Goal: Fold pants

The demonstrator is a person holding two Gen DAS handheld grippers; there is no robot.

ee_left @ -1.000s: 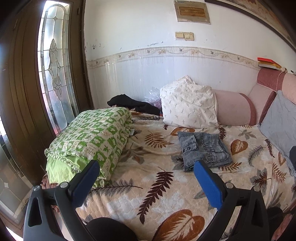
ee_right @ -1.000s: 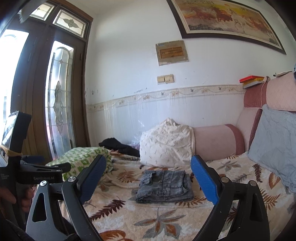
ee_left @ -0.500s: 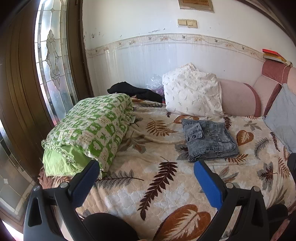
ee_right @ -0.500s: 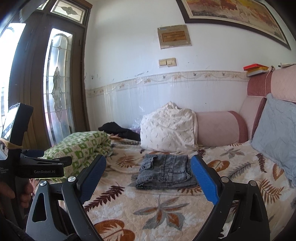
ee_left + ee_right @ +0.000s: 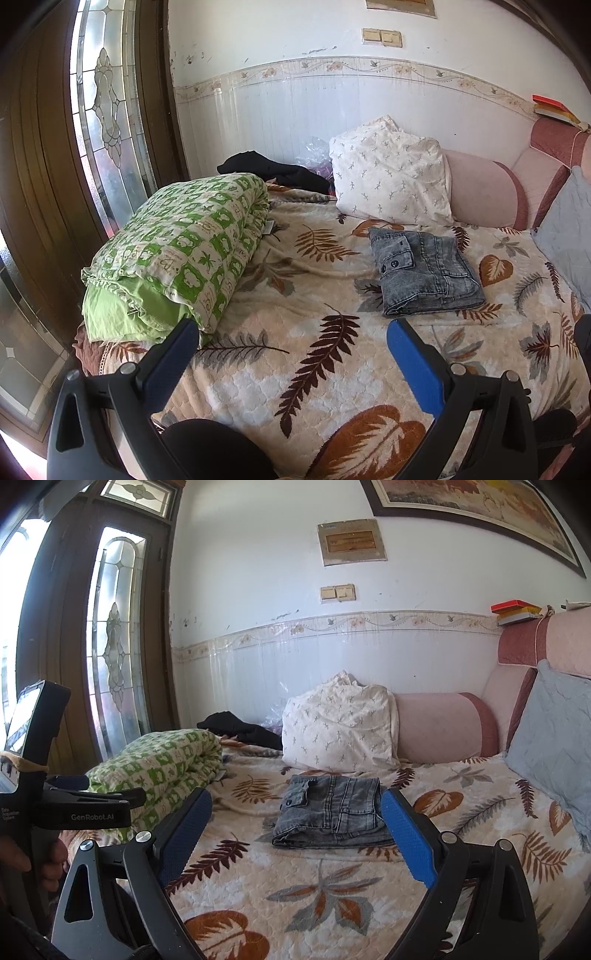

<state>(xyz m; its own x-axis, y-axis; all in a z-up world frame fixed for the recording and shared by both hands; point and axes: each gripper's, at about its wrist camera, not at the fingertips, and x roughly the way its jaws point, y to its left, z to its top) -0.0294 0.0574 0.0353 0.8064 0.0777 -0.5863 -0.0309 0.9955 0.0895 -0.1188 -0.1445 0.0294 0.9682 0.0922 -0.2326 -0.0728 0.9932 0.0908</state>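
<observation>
leaf-patterned bedding (image 5: pixel 332 369) covers the bed below a white tiled wall, beside a stained-glass door (image 5: pixel 107 110). the left gripper (image 5: pixel 291 343) hangs above the near part of the bed with its blue-padded fingers (image 5: pixel 413 369) spread wide, holding nothing and touching nothing. the right gripper (image 5: pixel 295 816) is likewise spread wide and empty, well clear of the cloth. the pants (image 5: pixel 424 273), grey denim, lie folded into a compact stack on the bedding, just in front of the white pillow (image 5: pixel 388 181) and well apart from the rolled green quilt (image 5: pixel 184 251) on the left. in the right wrist view the folded pants (image 5: pixel 332 812) show between the two fingers, farther back on the bed. the person's hand (image 5: pixel 40 864) grips the left gripper's handle at that view's left edge. compared with a second ago, both views sit lower and tilted down toward the bed, so the pants appear lower in each frame; the fold itself looks unchanged, and both grippers remain spread.
</observation>
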